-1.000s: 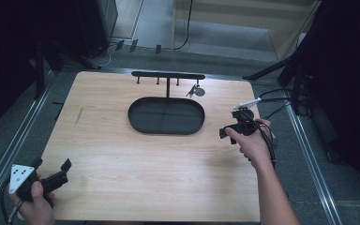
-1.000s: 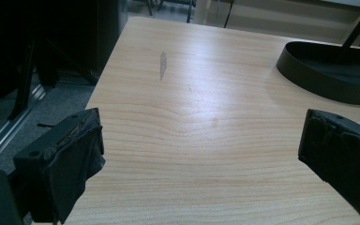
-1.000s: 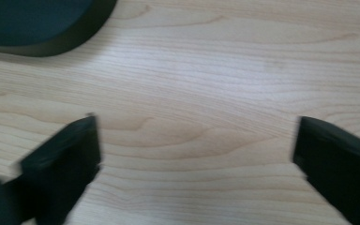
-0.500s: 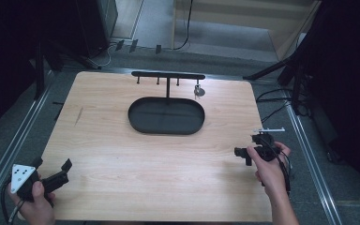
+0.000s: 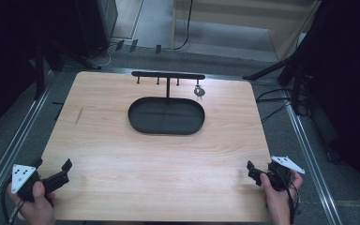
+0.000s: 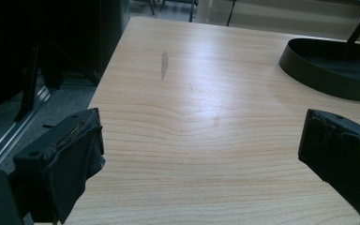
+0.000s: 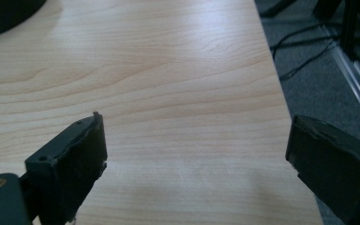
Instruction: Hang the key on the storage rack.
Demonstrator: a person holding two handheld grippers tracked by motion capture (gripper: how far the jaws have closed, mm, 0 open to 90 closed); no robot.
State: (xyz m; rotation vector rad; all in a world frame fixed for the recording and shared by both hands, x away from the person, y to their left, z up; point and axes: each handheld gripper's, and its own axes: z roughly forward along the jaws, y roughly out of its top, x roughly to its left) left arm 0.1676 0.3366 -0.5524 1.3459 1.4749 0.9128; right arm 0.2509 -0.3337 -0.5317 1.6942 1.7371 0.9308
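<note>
A: Start nearest. What are the two tongs doing?

B: Both sit at the near edge of the desk [image 5: 168, 159], on the person's side of the black oval tray [image 5: 166, 116]. The left tongs [image 5: 58, 176] are at the corner nearest the person on the tray's left, the right tongs [image 5: 255, 172] at the matching corner on its right. Each is spread wide with nothing between the jaws, as both gripper views show bare wood there.

A: Why hold them out there?

B: I judge it a resting pose: hands low, apart, well short of the tray, so the middle stays free.

A: And the tray?

B: It lies flat and looks empty, likely there to catch anything set down or dropped. Its rim shows in the left gripper view [image 6: 328, 70].

A: Beyond it?

B: A black hook rack [image 5: 168, 76] rises from the tray's far side. A key [image 5: 198, 92] hangs off its right-hand hook, just past the tray's far rim, kept off the wood, within easy reach.
</note>
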